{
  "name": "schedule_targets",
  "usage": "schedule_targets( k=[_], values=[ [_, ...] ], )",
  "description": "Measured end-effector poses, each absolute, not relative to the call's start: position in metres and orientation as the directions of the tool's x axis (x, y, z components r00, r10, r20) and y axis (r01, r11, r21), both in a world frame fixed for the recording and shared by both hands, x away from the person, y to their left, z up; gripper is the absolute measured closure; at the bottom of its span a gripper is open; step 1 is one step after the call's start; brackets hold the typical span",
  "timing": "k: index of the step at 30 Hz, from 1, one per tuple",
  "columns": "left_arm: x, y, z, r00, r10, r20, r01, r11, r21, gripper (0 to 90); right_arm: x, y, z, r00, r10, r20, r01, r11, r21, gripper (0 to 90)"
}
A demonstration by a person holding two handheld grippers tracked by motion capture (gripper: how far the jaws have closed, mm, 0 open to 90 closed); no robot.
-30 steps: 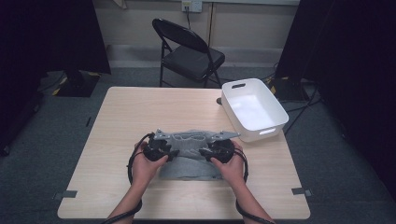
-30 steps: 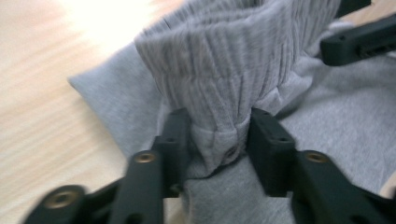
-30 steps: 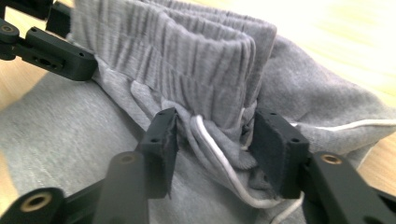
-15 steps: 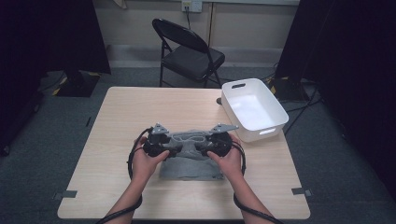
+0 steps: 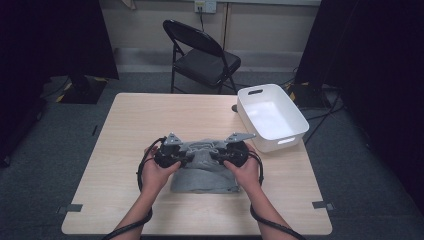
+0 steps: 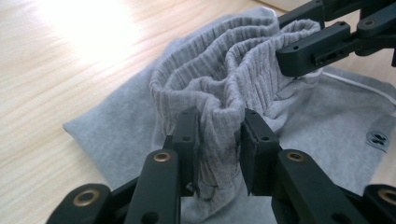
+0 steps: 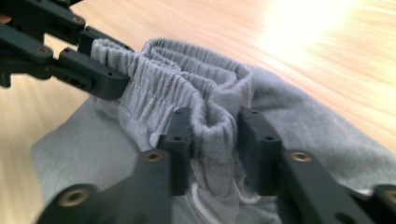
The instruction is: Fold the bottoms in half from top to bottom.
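A grey garment (image 5: 205, 172) with a ribbed elastic waistband (image 6: 233, 70) lies on the wooden table (image 5: 150, 120) near its front. My left gripper (image 6: 218, 140) is shut on a bunched fold of the waistband. My right gripper (image 7: 209, 140) is shut on another fold of the same waistband (image 7: 187, 88). Both grippers face each other over the garment, the left gripper (image 5: 187, 156) and the right gripper (image 5: 214, 154) close together, with the band lifted and crumpled between them.
A white plastic bin (image 5: 272, 116) stands at the table's right rear edge. A black folding chair (image 5: 202, 57) is behind the table. Bare tabletop lies to the left and behind the garment.
Both grippers have moved away from me and slightly up, carrying the waistband over the garment's lower part, so the cloth is folded shorter.
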State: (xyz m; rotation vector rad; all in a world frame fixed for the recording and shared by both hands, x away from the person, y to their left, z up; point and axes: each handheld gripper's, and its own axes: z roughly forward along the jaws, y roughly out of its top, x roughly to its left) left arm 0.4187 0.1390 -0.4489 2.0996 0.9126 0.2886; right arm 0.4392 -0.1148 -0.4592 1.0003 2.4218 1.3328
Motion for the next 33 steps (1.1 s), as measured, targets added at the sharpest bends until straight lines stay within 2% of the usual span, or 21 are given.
schedule_targets(
  k=[4,10,15,18,20,23,27,33],
  values=[
    [0.409,0.139,-0.447,0.719,0.689,-0.092,0.5,-0.421,0.757,71.2,0.428,-0.12,-0.458,-0.766,0.631,0.124,0.446,0.383,0.809,72.7],
    [0.393,0.141,-0.452,0.73,0.678,-0.087,0.501,-0.444,0.743,71.0,0.41,-0.123,-0.464,-0.779,0.619,0.096,0.427,0.414,0.804,74.0],
    [0.384,0.147,-0.458,0.712,0.688,-0.136,0.547,-0.423,0.723,69.7,0.401,-0.126,-0.471,-0.766,0.633,0.109,0.446,0.402,0.8,68.7],
    [0.386,0.152,-0.454,0.705,0.696,-0.136,0.542,-0.406,0.736,60.8,0.4,-0.128,-0.471,-0.762,0.638,0.115,0.454,0.4,0.796,62.3],
    [0.388,0.155,-0.449,0.691,0.704,-0.163,0.547,-0.363,0.754,48.5,0.401,-0.13,-0.469,-0.753,0.649,0.112,0.46,0.398,0.794,57.9],
    [0.394,0.158,-0.439,0.675,0.718,-0.169,0.544,-0.33,0.771,38.8,0.403,-0.131,-0.466,-0.755,0.647,0.108,0.459,0.404,0.791,57.6],
    [0.405,0.156,-0.428,0.663,0.729,-0.172,0.537,-0.302,0.788,34.5,0.404,-0.132,-0.463,-0.752,0.649,0.113,0.468,0.405,0.786,51.5],
    [0.422,0.143,-0.436,0.65,0.744,-0.156,0.559,-0.329,0.761,36.9,0.404,-0.137,-0.452,-0.735,0.668,0.118,0.469,0.374,0.8,46.5]
  ],
)
